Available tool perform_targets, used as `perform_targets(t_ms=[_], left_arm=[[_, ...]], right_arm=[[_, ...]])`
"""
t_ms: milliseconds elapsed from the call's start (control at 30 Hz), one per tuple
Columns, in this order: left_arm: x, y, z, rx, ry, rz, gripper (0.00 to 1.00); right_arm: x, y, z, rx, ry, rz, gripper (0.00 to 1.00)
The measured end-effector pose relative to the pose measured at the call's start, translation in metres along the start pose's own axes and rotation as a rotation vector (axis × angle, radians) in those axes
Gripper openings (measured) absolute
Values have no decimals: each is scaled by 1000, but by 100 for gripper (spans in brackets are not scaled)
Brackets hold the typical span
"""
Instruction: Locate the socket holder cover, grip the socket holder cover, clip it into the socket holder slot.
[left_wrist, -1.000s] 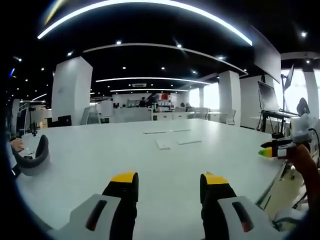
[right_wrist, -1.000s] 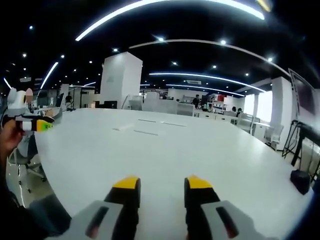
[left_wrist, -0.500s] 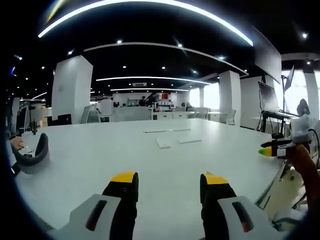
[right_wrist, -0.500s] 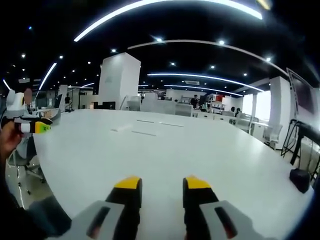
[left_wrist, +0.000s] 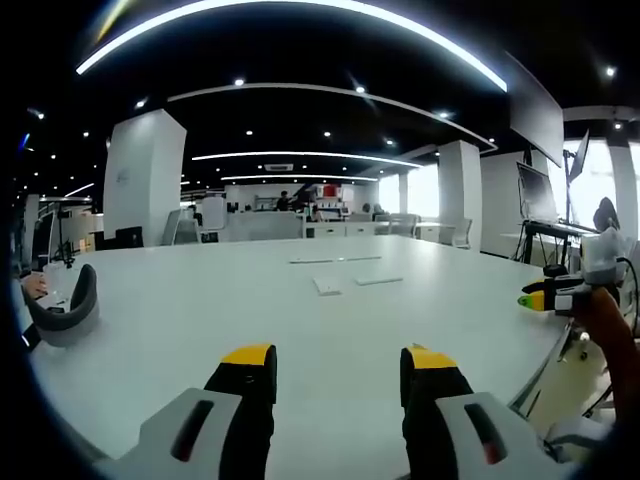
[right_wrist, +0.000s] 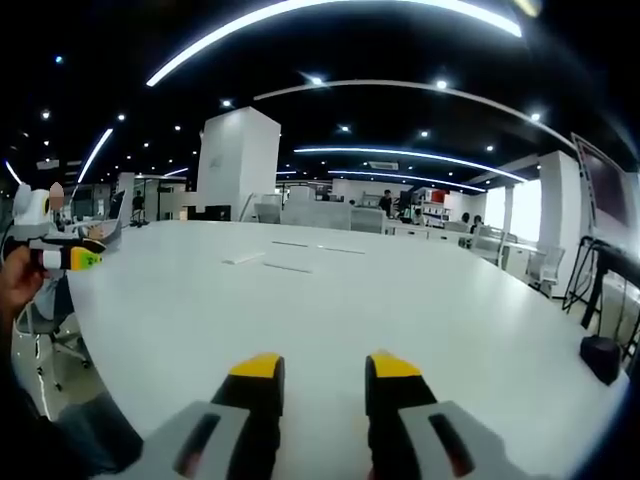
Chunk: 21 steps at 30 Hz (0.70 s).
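White bench stretches ahead of both spread, empty hand-held grippers, left and right, with flat pale strips lying far forward, crosswise, nearer the left one.

Bench: large, white, smooth top with a rounded near edge, reaching far back into the room.

On it, left gripper view:
- small flat white piece, far centre;
- thin white strip, just to its right;
- two more thin strips, farther back;
- curved dark grey object, at the far left edge.

On it, right gripper view:
- black boxy object, near the right edge.
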<state>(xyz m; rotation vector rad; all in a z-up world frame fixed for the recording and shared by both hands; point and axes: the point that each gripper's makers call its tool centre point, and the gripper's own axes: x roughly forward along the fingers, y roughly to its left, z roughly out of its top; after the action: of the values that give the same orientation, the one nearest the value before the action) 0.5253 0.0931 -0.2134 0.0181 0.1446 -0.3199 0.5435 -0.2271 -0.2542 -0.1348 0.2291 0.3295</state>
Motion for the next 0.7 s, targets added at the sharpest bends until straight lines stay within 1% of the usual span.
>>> perform_targets(t_ms=[200,300,467,700], left_arm=[[1,0,-1,-4,-1,-2,50],[1,2,-5,-9,6,2,50],[0,5,-3,-8,2,8,50],[0,2,-1,-9,-1,0,50]], right_arm=[[1,-1,0,5,1,-2,32],[1,-1,0,1,1,-3,32],[1,-1,0,3,0,-3,32],[0,-1,-1,1,1,-4,32]])
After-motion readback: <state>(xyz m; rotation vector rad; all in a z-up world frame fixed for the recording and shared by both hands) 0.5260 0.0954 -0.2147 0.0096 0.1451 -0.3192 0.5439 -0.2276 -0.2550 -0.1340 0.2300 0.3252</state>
